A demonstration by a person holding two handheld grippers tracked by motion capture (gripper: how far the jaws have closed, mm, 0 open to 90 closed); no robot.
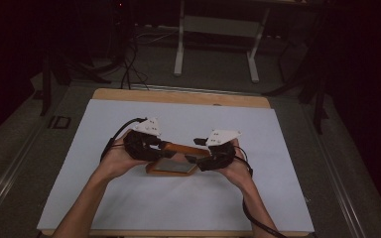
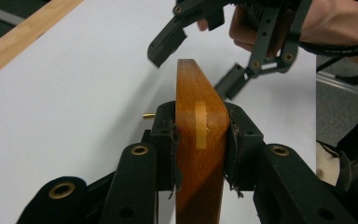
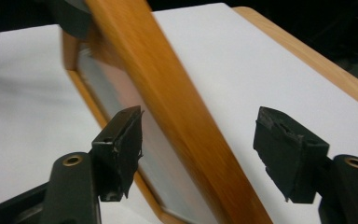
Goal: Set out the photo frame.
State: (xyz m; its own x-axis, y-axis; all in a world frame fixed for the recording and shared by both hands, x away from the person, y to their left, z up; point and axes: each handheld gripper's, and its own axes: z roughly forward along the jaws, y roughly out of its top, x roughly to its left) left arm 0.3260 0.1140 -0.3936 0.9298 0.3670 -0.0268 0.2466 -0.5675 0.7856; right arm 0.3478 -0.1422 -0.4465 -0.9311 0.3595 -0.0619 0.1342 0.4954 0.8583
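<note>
- Covering most of the wooden table (image 1: 178, 95), the white sheet (image 1: 144, 198) gives a plain, flat working surface; the table's bare wood edge shows at 12 o'clock of the sheet, and the person's forearms come in from 6 o'clock.
- Resting near the sheet's middle, the wooden picture frame (image 1: 172, 167) is tipped up: its 6 o'clock side looks to sit on the sheet while its 12 o'clock rail is lifted, probably so the rail can be gripped from the ends.
- As a holder, the frame encloses 1 grey glass-like pane (image 3: 121, 109) inside its orange-brown rails; I cannot tell whether any picture sits behind the pane.
- The left gripper (image 2: 200, 135) is clamped on the frame's rail, its 2 pads pressing the wood from both sides at the frame's 9 o'clock end, which in my judgement is what keeps the frame tilted and steady.
- The right gripper (image 3: 198, 140) has its jaws spread wide, pads clear of the wood on either side; the rail (image 3: 186, 121) passes between them untouched, at the frame's 3 o'clock end. In the left gripper view the same spread jaws sit around the rail's far tip.
- With only 1 grip on it, the frame could pivot or slip if the left hand twists.
- A small brass pin (image 2: 148, 115) pokes out just beside the left pad, at its 9 o'clock; likely frame hardware.
</note>
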